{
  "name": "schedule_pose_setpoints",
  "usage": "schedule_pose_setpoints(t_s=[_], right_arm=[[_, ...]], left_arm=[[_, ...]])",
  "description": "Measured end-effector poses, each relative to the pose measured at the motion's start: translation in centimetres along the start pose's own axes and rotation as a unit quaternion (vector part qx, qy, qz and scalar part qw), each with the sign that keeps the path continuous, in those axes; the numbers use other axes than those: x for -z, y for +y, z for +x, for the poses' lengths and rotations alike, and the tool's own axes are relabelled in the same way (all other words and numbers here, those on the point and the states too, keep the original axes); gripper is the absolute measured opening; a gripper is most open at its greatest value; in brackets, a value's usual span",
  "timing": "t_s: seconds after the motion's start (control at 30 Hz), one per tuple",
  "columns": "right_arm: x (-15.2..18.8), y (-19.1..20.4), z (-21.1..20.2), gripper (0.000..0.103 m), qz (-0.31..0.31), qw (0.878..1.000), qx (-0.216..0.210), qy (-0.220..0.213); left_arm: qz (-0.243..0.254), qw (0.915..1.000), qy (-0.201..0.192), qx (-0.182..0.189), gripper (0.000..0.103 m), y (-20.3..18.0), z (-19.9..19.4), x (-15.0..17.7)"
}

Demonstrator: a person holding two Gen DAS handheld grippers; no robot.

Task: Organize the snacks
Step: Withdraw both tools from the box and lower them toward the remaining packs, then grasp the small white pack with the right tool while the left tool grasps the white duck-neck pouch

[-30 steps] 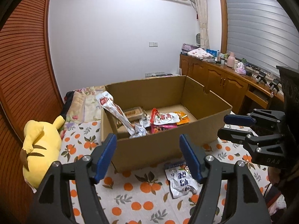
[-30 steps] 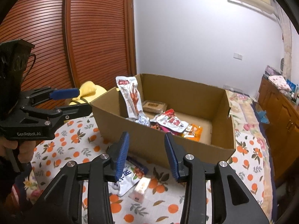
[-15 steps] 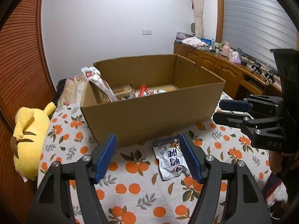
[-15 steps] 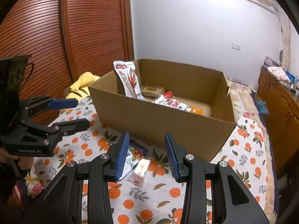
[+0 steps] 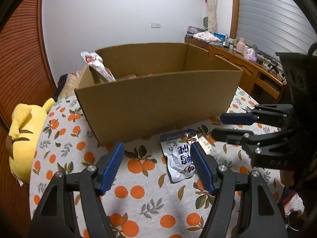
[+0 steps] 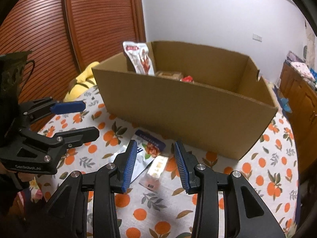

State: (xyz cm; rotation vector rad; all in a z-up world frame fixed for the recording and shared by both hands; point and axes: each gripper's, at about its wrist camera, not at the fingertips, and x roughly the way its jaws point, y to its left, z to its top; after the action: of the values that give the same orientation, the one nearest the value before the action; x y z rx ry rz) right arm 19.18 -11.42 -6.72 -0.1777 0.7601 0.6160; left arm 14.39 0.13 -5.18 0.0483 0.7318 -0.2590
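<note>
A large open cardboard box [image 5: 158,103] [image 6: 188,109] stands on the orange-print cloth and holds several snack packs; a tall white-and-red pack [image 5: 99,67] [image 6: 140,59] sticks up at its left end. In front of the box lie a silver-and-blue pouch [image 5: 179,158] [image 6: 146,148] and a small clear-wrapped snack bar [image 6: 155,170] [image 5: 206,146]. My left gripper [image 5: 156,154] is open and empty, low over the cloth to the left of the pouch. My right gripper [image 6: 155,158] is open and empty, just above the snack bar.
A yellow plush toy [image 5: 23,136] [image 6: 83,83] lies at the table's left edge. A wooden slatted door [image 6: 69,29] is on the left. A wooden counter [image 5: 247,63] with bottles and clutter runs along the right wall.
Both grippers have dropped lower and moved closer to the cloth in front of the box. The box contents are now mostly hidden behind its near wall. Both stay open.
</note>
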Motion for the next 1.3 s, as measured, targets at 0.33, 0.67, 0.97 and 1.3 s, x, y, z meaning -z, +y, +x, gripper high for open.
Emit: schedule_pose_setpoints(t_s=[0.33,0.67,0.97,1.3], right_arm=[[1.3,-0.2,4.3,0.036,-0.004,0.998,0.004,0.058],[2.0,-1.0,5.0,0.023,-0.002,0.997,-0.006,0.078],[3.1,-2.0,3.4,0.021,-0.001,0.997,0.018,0.072],[5.0,-2.5,1.4,0.021,-0.006,0.997,0.035,0.068]], left_arm=[[-0.005,0.9997,0.024,0.001,0.07,-0.2,1.7,1.1],[-0.013,0.9989,0.042,0.015,0.07,-1.0,3.8,1.0],[-0.04,0.997,0.06,0.027,0.07,-1.4,6.2,0.5],[-0.059,0.9943,0.08,0.04,0.07,-1.7,7.6,0.6]])
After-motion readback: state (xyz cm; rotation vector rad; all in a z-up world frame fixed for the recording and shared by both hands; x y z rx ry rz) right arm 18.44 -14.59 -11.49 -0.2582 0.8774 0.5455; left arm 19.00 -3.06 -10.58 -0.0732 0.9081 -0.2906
